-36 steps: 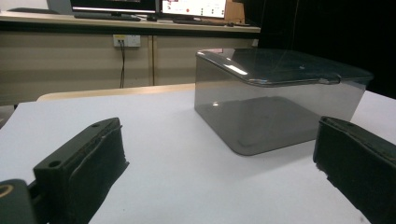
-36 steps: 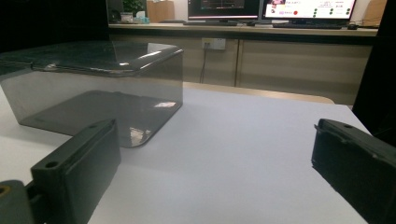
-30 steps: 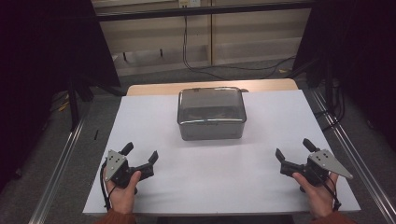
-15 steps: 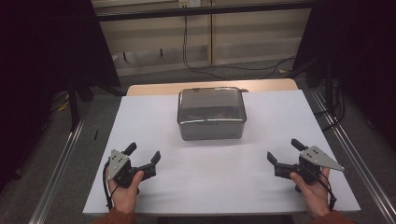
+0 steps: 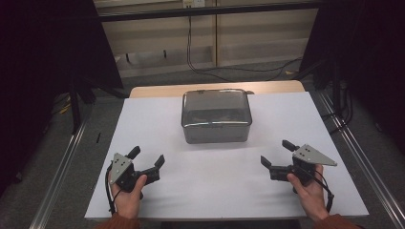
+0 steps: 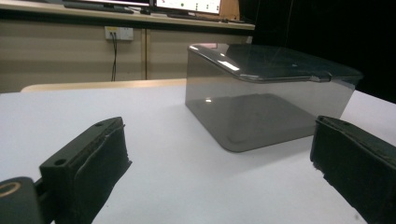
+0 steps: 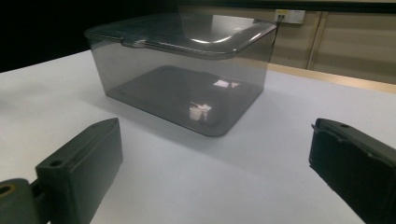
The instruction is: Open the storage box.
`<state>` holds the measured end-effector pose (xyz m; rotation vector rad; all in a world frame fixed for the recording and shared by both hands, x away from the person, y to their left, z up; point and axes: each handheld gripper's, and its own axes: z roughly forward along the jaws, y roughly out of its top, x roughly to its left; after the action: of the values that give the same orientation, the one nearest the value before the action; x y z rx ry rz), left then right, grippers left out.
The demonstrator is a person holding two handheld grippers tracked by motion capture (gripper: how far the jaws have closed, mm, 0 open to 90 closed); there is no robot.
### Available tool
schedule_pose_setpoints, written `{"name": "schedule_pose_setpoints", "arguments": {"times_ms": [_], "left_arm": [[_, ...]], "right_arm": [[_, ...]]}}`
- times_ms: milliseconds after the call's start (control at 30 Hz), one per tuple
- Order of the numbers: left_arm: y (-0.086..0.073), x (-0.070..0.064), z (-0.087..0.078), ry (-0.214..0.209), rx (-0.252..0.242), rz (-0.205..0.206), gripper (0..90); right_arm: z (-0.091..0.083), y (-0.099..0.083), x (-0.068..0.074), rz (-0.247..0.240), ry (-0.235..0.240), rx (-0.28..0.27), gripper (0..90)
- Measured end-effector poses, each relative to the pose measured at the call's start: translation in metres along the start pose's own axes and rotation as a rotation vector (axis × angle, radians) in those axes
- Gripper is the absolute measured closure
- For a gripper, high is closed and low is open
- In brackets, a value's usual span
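Observation:
A smoky see-through plastic box (image 5: 216, 116) with its lid on stands at the middle back of the white table (image 5: 157, 119). My left gripper (image 5: 146, 157) rests open near the front left, jaws wide apart, pointing toward the box (image 6: 266, 93). At the front right my right gripper (image 5: 278, 153) is open too, angled toward the box (image 7: 187, 70). Nothing lies between either pair of jaws. The box looks empty inside.
A wooden table edge (image 5: 157, 89) shows behind the white sheet. Metal rails (image 5: 62, 167) run along both sides of the table. Cables (image 5: 210, 67) lie on the floor beyond, below a wall with cabinets and a socket (image 6: 117, 32).
Both grippers have slid back toward the front edge of the table. The right one has also shifted left and turned slightly. The box has not moved.

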<state>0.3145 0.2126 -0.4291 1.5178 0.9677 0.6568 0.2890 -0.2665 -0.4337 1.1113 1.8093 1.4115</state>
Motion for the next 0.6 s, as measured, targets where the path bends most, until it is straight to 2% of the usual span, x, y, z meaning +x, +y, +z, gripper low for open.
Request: {"name": "schedule_pose_setpoints", "arguments": {"times_ms": [167,267,467,500,600], "left_arm": [[0.0,-0.002,0.001,0.001,0.003,0.021,3.7],[0.0,-0.002,0.001,-0.005,0.003,0.016,3.8],[0.0,0.0,0.001,0.001,0.011,0.022,3.8],[0.0,-0.001,0.001,-0.002,0.015,0.024,3.8],[-0.001,-0.001,0.002,-0.003,0.016,0.024,3.8]], "right_arm": [[0.006,0.004,0.004,-0.009,0.016,0.003,1.8],[0.009,0.006,0.007,-0.009,0.02,-0.002,1.4],[0.023,0.012,0.016,0.001,0.067,0.016,1.1],[0.029,0.014,0.02,-0.012,0.085,0.022,0.9],[0.033,0.016,0.023,-0.03,0.091,0.026,0.9]]}}
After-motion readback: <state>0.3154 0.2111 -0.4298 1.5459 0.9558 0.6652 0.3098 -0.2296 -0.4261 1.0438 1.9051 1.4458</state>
